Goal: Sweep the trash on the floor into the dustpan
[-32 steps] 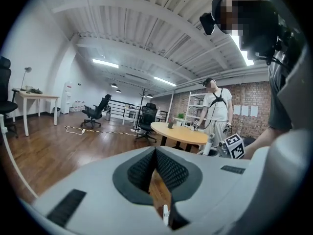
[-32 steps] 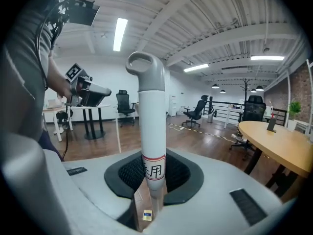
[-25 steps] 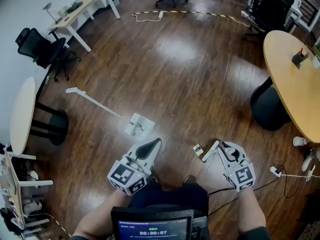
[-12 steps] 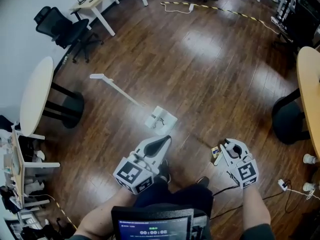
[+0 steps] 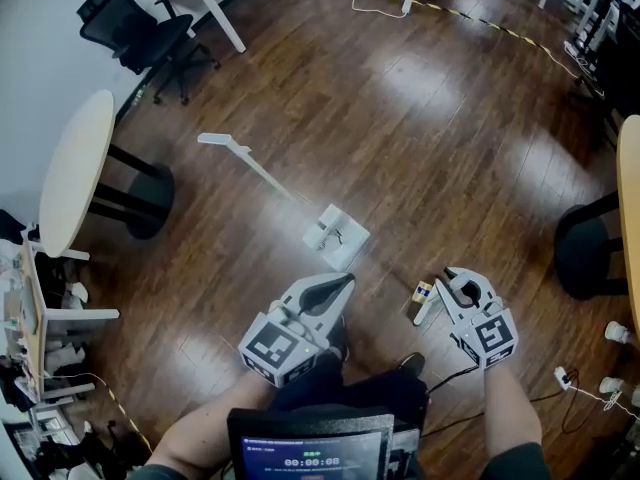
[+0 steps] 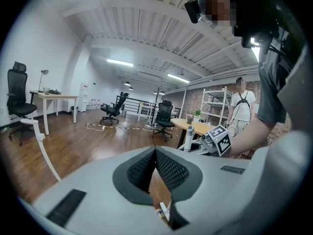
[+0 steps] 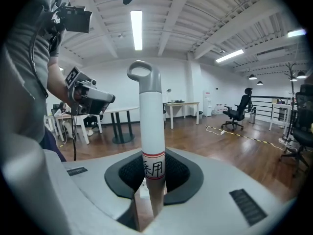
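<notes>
A white dustpan lies on the wooden floor, and its long thin handle runs away to the upper left. My left gripper hovers just in front of the pan with its jaws together and nothing between them. My right gripper is shut on a white broom handle with a grey loop at its top. From the head view the stick shows beside a small yellowish scrap. I cannot make out the broom's head.
Round tables stand at the left and at the right edge, the right one on a black base. An office chair and a desk are at the back left. A cable with a plug lies at the right. Another person stands far off.
The head camera has swung left, so the dustpan and floor slid right in view. The dustpan now lies more directly ahead of my left gripper. Both grippers keep their states.
</notes>
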Motion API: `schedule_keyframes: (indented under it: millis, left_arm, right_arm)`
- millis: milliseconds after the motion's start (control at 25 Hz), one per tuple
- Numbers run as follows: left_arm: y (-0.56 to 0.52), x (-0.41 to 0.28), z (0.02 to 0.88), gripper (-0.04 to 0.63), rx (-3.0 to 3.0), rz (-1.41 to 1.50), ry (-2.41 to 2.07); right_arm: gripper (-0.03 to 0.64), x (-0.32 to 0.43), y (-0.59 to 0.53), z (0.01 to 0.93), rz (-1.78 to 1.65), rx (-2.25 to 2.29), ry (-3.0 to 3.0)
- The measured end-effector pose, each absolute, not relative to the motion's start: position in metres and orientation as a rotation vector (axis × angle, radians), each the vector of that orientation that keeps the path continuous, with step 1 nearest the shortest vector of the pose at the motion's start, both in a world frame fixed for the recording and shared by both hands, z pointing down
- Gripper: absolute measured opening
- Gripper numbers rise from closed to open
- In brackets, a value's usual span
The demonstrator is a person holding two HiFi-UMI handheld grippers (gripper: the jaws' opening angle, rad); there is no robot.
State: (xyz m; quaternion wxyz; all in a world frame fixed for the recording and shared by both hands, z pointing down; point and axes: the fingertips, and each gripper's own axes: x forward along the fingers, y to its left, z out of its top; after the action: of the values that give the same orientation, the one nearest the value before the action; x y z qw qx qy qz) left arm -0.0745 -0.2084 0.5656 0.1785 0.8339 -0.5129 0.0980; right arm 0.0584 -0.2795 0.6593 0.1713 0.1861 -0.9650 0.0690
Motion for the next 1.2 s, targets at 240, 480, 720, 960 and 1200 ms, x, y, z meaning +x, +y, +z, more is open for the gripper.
schedule_keyframes:
  millis: [240, 480, 720, 960, 1200]
  left_arm:
    - [-0.208, -0.137, 0.566, 0.002, 2.349, 0.247, -1.466]
    - [-0.197, -0.215, 0.567, 0.002, 2.357, 0.248, -1.448]
    - [-0.198, -0.268, 0.562, 0.002, 2.357, 0.242, -1.475]
    - [-0.212, -0.259, 0.552, 0.002, 2.361, 0.246, -1.49]
    - [-0.215, -0.258, 0.531, 0.002, 2.358, 0.242, -1.51]
  right_arm:
    - [0.086, -0.015, -0.283, 0.66, 0.2, 0.483, -2.746]
    - [0.086, -0.089, -0.292, 0.662, 0.214, 0.555, -2.725]
    - [0.086, -0.144, -0.289, 0.659, 0.211, 0.561, -2.735]
    - [0.086, -0.154, -0.293, 0.656, 0.232, 0.54, -2.746]
    - [0.087, -0.153, -0.298, 0.643, 0.264, 0.542, -2.738]
